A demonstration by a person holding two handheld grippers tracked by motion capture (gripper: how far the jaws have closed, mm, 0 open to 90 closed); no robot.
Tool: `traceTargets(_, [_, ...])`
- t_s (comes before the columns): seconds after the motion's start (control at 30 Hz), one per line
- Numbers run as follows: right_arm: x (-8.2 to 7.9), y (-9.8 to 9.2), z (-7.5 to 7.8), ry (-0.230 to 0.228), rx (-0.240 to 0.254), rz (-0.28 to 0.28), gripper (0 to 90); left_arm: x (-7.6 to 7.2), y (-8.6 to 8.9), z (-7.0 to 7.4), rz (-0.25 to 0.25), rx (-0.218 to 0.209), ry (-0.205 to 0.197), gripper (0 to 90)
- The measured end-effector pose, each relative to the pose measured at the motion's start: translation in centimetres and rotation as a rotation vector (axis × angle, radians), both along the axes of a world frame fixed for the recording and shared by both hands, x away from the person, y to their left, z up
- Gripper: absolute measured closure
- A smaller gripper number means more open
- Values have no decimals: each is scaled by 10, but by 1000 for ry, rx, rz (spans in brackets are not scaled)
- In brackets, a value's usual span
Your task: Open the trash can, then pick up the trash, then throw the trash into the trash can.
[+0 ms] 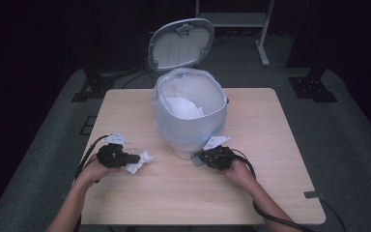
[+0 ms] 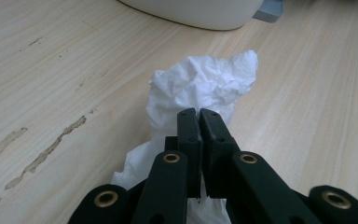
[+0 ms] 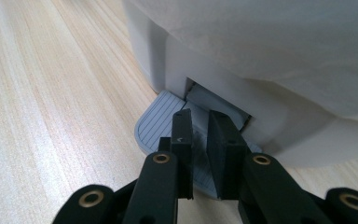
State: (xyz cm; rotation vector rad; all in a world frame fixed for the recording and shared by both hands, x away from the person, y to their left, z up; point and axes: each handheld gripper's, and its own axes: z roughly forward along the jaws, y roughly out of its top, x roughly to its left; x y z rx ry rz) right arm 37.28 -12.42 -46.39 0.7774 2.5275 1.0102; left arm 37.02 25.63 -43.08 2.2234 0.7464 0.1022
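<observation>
Two matte black two-jaw grippers, left gripper (image 1: 134, 158) and right gripper (image 1: 199, 157), with brass-ringed pivot screws, grey three-cornered top plates, trailing black cables; forearms bare, no sleeves

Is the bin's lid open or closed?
Open. The lid stands up behind the bin, and you can see down into its bag.

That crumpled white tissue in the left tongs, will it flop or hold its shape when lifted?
The tissue looks very light and soft, so it likely sags a little. Its crumpled folds probably keep it bunched. Pinched in the shut left tongs, it seems unlikely to slip.
</observation>
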Motion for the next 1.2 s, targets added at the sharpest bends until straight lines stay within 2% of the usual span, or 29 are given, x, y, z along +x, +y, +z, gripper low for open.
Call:
traceTargets(0.23, [1,-1,0,1,6,9,800,-1,1,13,2,-1,10,875])
traceTargets(0.4, [0,-1,0,-4,2,4,800,-4,0,20,-17,-11,28,874])
traceTargets(0.47, [0,0,0,-5,1,3,800,-5,0,23,-22,-4,24,873])
traceTargets(0.53, [0,0,0,-4,1,3,800,-7,1,28,-23,-15,26,874])
traceTargets(0.6, [0,0,0,-4,1,3,800,-8,2,33,-25,-10,19,873])
traceTargets(0.67, [0,0,0,-5,0,4,800,-10,4,39,-25,-23,20,873])
traceTargets(0.77, [-1,0,-1,-9,0,4,800,-13,5,46,-35,-5,18,873])
traceTargets(0.83, [0,0,0,-7,-1,5,800,-15,7,53,-36,-8,19,873])
traceTargets(1.0, [-1,1,0,-10,-5,1,800,-21,11,72,-29,0,-7,870])
traceTargets(1.2, [0,0,0,-7,-3,6,800,-25,15,94,-29,5,-20,869])
